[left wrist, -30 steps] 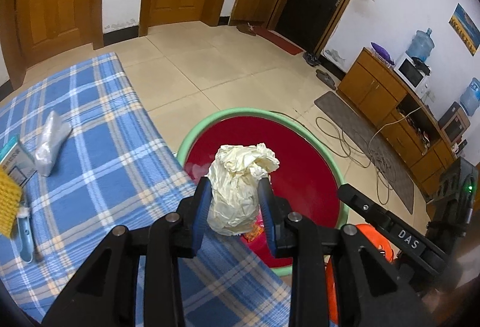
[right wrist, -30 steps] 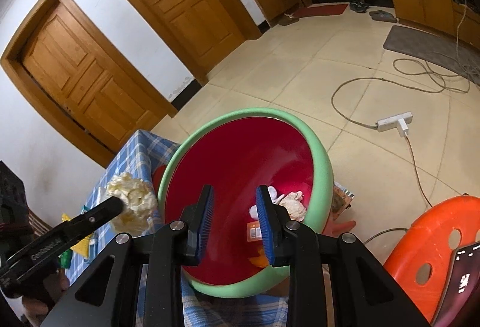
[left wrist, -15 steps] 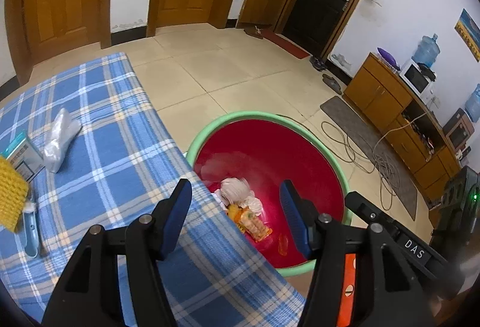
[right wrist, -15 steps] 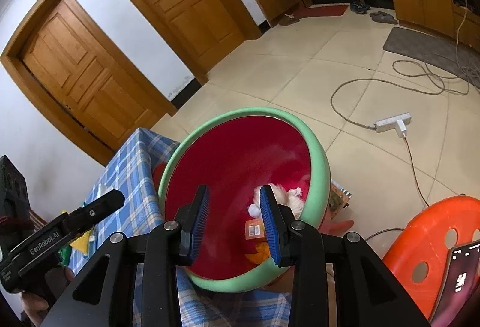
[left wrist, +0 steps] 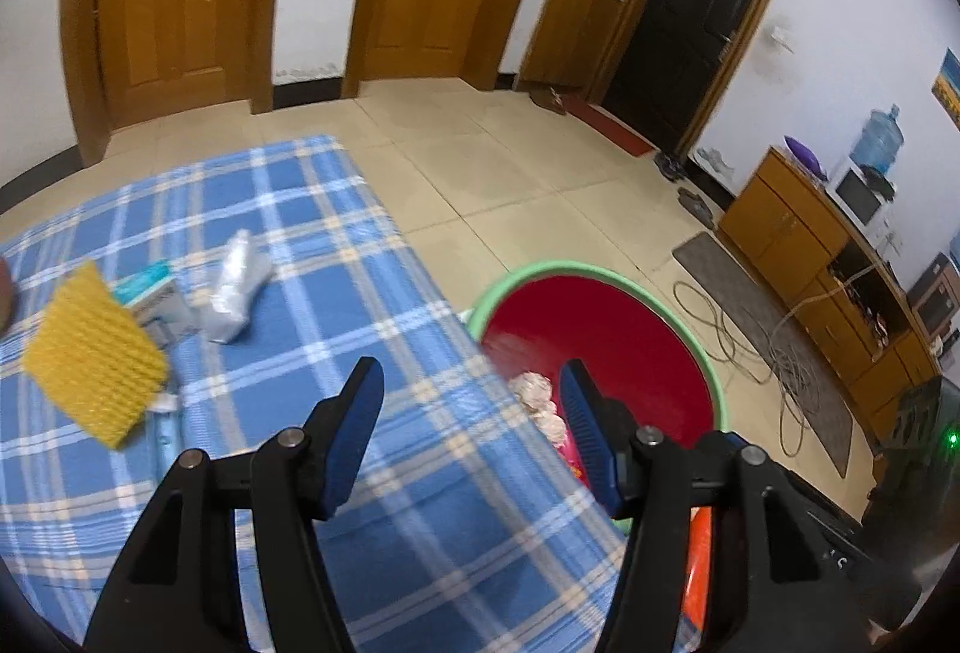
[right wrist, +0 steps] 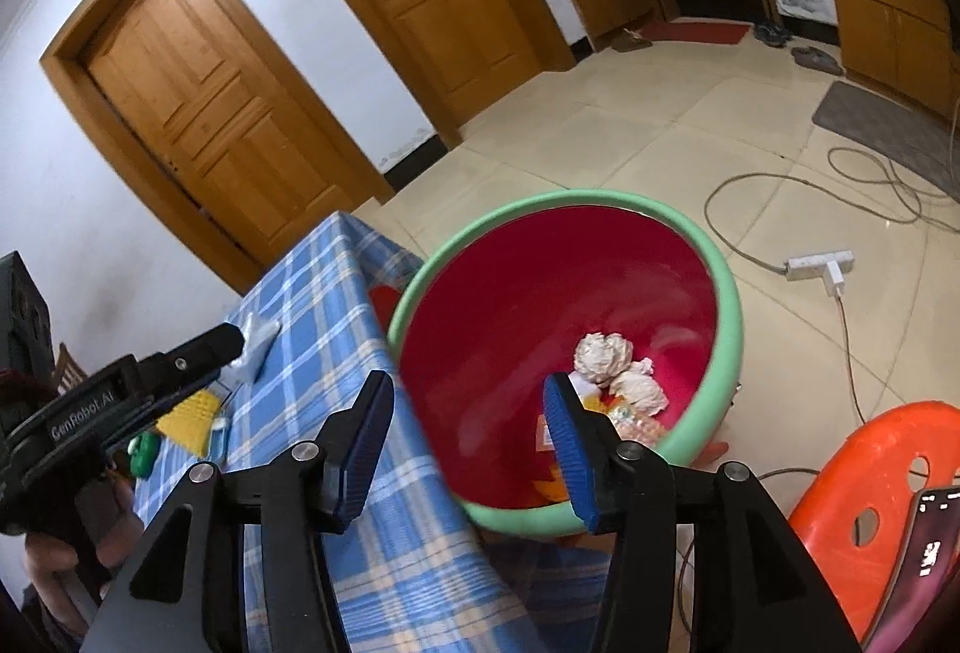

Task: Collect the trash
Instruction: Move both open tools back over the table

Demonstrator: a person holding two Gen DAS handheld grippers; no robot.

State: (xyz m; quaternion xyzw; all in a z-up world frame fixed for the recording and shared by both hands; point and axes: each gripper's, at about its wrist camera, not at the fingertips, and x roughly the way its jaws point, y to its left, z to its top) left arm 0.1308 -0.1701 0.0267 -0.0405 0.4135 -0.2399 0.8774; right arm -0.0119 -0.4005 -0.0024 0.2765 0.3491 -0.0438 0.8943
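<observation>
Beside the table edge, a red basin with a green rim (right wrist: 729,293) sits lower than the blue plaid tablecloth (left wrist: 336,305), already holding trash: two crumpled paper balls (right wrist: 603,353) and some orange and yellow wrappers, partly hidden behind a finger of the right gripper. Left gripper (left wrist: 471,410) stands about half open, nothing between its blue pads, poised over the cloth near the basin side. Right gripper (right wrist: 468,416) is widening its jaws at this moment, also empty, aimed across the table corner and into the basin. On the cloth, well apart from both tools: a crumpled clear plastic wrapper (left wrist: 237,287), a small teal-and-white box (left wrist: 159,299) touching it or just beside it, a yellow ribbed sponge-like pad (left wrist: 93,353), and a pale blue item under the pad, too hidden to name. A green object (right wrist: 141,452) shows in the right view only. Judgement: dropping phase done for this round; next pickup likely the plastic wrapper. Risks: thin slippery film may slide out of half-closed pads or be pushed along the cloth; pinching cloth with it would drag the tablecloth and neighbours; box and pad may not be trash, so wrong pick is possible; both tools crowd one corner and could collide.
</observation>
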